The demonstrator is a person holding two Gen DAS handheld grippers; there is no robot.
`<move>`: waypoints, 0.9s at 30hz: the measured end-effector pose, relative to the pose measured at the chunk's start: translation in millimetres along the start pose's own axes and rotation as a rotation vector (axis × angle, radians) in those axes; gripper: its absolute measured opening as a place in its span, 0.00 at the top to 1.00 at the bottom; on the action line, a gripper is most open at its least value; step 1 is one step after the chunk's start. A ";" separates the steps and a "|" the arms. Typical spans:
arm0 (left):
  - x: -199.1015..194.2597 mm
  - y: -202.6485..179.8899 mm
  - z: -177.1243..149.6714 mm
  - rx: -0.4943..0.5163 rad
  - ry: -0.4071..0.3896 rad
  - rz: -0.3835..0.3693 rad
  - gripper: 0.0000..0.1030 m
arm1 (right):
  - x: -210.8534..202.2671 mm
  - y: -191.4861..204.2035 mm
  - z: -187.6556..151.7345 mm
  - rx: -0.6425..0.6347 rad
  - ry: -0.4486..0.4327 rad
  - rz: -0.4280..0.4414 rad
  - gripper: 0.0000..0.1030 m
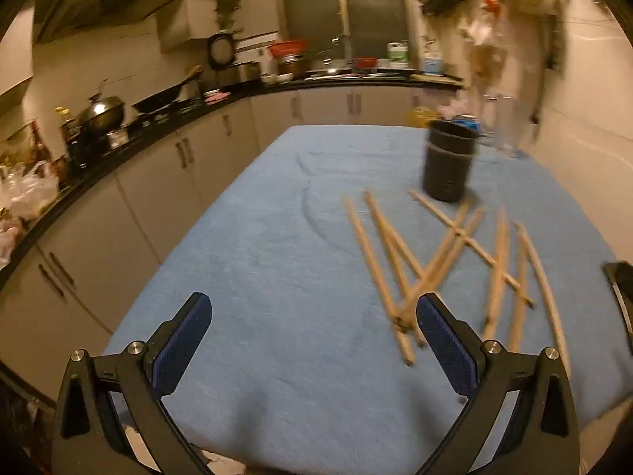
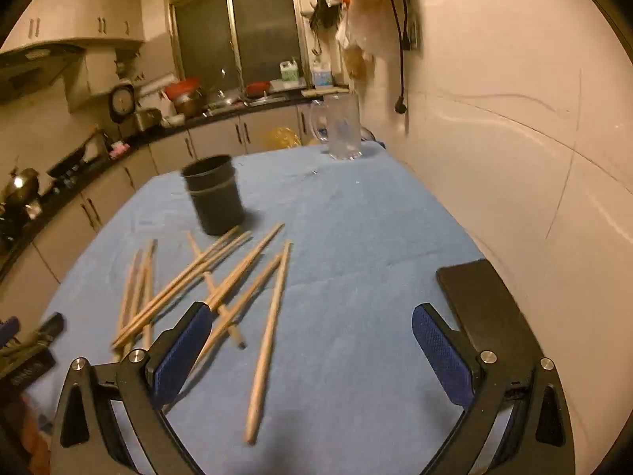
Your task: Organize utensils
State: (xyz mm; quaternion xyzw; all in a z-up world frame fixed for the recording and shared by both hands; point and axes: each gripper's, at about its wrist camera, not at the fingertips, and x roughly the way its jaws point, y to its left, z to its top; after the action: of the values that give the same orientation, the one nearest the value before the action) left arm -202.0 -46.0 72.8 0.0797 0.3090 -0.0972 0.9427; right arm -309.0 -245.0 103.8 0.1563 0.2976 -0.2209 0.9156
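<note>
Several wooden chopsticks [image 1: 447, 261] lie scattered and crossed on the blue cloth [image 1: 277, 237], in front of a black cup [image 1: 449, 162] that stands upright. My left gripper [image 1: 314, 308] hovers open above the cloth, left of the pile, its right pad beside the nearest chopstick ends. In the right wrist view the same chopsticks [image 2: 221, 289] spread ahead and to the left, with the black cup [image 2: 215, 196] behind them. My right gripper [image 2: 308, 320] is open with nothing held; one chopstick [image 2: 267, 340] runs on the cloth between its fingers.
A clear glass jug [image 2: 342, 126] stands at the far edge of the table by the wall. A dark flat phone-like slab [image 2: 482, 301] lies at the right near the wall. Kitchen counter [image 1: 118, 146] with woks runs along the left.
</note>
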 end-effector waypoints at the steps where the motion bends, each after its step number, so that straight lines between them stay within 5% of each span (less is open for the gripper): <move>1: -5.7 -0.4 -2.6 0.004 -0.011 -0.009 0.00 | -3.5 0.3 -1.7 -0.008 -0.002 0.005 0.05; 9: -10.3 -11.7 -1.8 0.018 0.012 -0.016 0.00 | 0.3 9.6 -11.2 -0.051 -0.027 0.050 0.05; 27: 3.6 -5.0 2.9 -0.006 0.074 -0.032 0.00 | 8.5 17.5 -14.8 -0.075 0.023 0.101 0.33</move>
State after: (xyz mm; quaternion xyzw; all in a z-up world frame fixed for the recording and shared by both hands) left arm -198.7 -51.9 72.5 0.0755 0.3452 -0.1082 0.9292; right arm -301.2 -226.6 89.8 0.1393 0.3079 -0.1611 0.9273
